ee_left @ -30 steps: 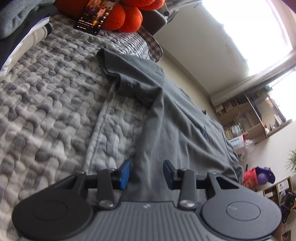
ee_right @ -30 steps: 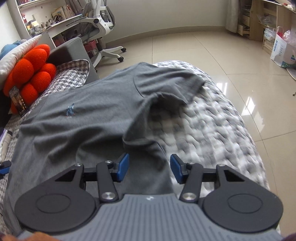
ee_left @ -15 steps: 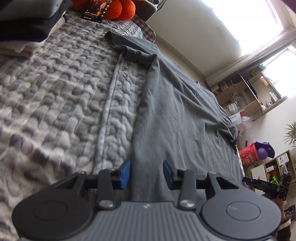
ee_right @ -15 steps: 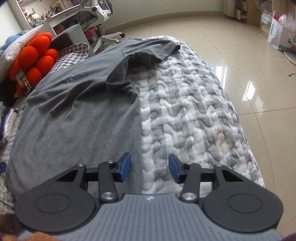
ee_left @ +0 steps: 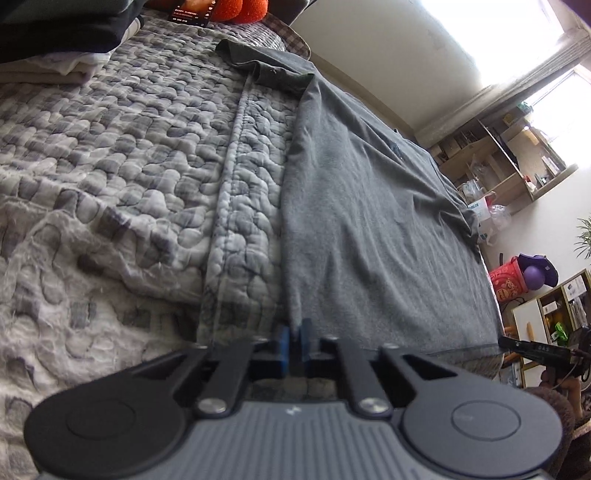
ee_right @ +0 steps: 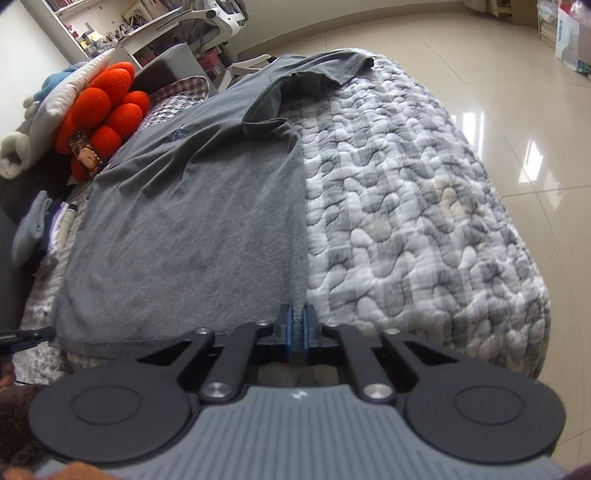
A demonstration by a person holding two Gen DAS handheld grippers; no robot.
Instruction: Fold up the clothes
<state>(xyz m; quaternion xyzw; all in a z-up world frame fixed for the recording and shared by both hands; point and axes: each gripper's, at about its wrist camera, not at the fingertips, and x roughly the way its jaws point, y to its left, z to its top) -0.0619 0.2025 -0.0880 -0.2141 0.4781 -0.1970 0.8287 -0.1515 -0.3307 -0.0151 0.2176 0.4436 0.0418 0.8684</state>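
A grey t-shirt (ee_left: 373, 229) lies flat on the quilted bed (ee_left: 110, 155), collar end far, hem near. In the left wrist view, my left gripper (ee_left: 294, 338) is shut on the shirt's near left hem corner, and cloth shows between the blue pads. In the right wrist view, the same t-shirt (ee_right: 192, 221) spreads to the left. My right gripper (ee_right: 297, 326) is shut on its near right hem corner. Both short sleeves lie folded in over the shirt's body at the far end.
An orange plush cushion (ee_right: 107, 110) and folded clothes (ee_left: 62, 48) sit at the head of the bed. The quilt (ee_right: 424, 206) drops off to a glossy tiled floor (ee_right: 517, 92). A desk chair (ee_right: 218, 22), shelves (ee_left: 509, 155) and a red bag (ee_left: 511, 280) stand around.
Both grippers drew back along the shirt's sides from the sleeve area to the hem. Their jaws went from open to shut on the hem corners.
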